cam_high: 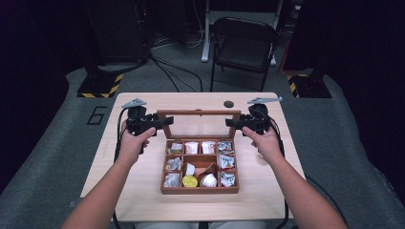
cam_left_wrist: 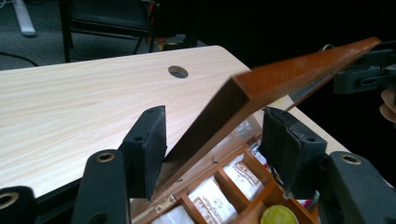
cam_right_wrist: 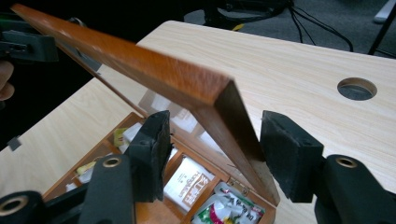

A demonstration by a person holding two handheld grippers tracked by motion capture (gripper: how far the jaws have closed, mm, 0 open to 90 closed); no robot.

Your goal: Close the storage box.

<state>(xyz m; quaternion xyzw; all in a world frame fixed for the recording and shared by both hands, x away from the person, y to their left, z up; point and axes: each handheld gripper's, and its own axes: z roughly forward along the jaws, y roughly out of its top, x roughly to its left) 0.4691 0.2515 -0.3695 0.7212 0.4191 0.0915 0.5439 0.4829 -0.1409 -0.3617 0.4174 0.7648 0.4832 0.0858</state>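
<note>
A wooden compartment box sits mid-table with its glass-paned hinged lid tilted up. My left gripper holds the lid's left side rail and my right gripper its right side rail, both near the raised front corners. In the left gripper view the rail runs slantwise between the jaws of the left gripper, wedged against both pads. The right gripper view shows the same: the rail crosses between the pads of the right gripper. Sachets and a yellow capsule lie in the box.
The light wooden table has a round cable hole behind the lid. A black folding chair and stand bases with cables stand on the grey floor beyond the table. The person's forearms reach in from the near edge.
</note>
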